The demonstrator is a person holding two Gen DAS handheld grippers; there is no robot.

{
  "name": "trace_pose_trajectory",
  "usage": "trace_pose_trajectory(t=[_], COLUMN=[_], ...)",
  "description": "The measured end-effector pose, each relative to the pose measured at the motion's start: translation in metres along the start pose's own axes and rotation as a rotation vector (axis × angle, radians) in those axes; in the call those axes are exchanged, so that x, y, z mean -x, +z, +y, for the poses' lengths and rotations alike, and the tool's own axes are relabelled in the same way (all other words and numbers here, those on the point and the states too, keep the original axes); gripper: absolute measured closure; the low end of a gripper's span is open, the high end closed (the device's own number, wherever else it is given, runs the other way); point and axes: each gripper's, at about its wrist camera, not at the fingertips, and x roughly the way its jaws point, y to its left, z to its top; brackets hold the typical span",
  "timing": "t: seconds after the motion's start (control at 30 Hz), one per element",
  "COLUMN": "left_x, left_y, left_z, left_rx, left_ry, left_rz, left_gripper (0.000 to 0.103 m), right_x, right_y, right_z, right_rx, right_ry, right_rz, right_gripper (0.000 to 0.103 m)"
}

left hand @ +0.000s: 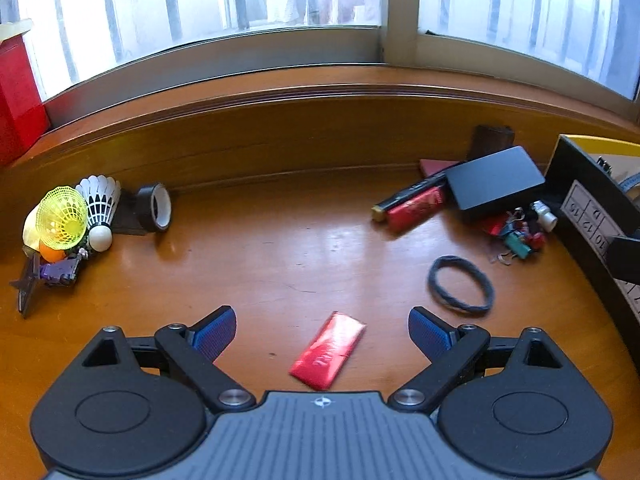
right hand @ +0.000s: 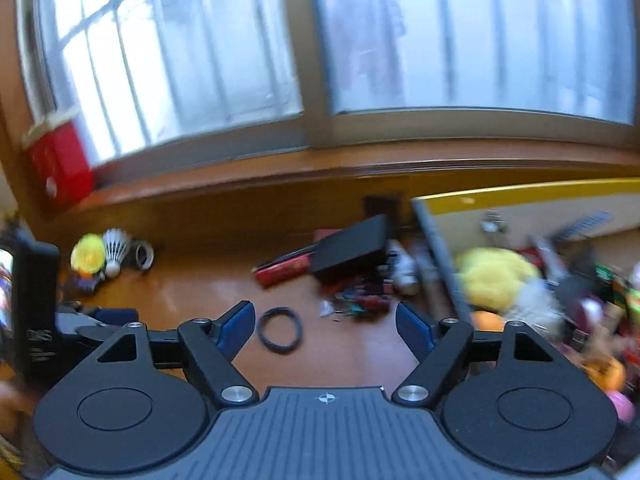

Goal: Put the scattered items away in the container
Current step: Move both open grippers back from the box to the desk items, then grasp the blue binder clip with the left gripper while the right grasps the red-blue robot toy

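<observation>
My left gripper [left hand: 322, 334] is open and empty above the wooden table, with a red foil packet [left hand: 328, 350] lying flat between its fingers. A black hair band [left hand: 460, 284] lies to the right. My right gripper [right hand: 325, 326] is open and empty, held higher; the hair band [right hand: 279, 330] shows just inside its left finger. The container, a cardboard box with a yellow rim [right hand: 520, 190], stands at the right and holds a yellow plush [right hand: 492, 276] and several toys. Its side also shows in the left wrist view [left hand: 588, 216].
Shuttlecocks [left hand: 80, 212], a tape roll [left hand: 154, 208] and small toys sit at the far left. A black flat box [left hand: 494, 178], a red packet [left hand: 416, 208] and small trinkets [left hand: 516, 232] lie by the container. A window sill runs behind. A red box [left hand: 18, 96] stands far left.
</observation>
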Motion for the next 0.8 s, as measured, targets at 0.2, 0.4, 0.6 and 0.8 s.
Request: trace_pose_trajectory(t=[0.2, 0.4, 0.6, 0.8], left_x=[-0.007, -0.017, -0.037, -0.048], left_y=[0.004, 0.013, 0.021, 0.023], left_z=[0.017, 0.022, 0.014, 0.005], left_rx=[-0.015, -0.05, -0.086, -0.114], left_ry=[-0.031, -0.063, -0.09, -0.126], left_rz=[-0.007, -0.033, -0.024, -0.012], left_gripper=[0.009, 0.009, 0.009, 0.009], right_x=[-0.083, -0.129, -0.128, -0.106], right_y=[-0.001, -0.002, -0.004, -0.021], right_z=[0.003, -0.003, -0.007, 0.006], right_rx=[-0.035, -0.017, 0.005, 0.084], right_ry=[-0.108, -0.241, -0.137, -0.003], right_rz=[0.03, 0.037, 0.035, 0.074], right_gripper=[0.035, 0.04, 0.066, 0.071])
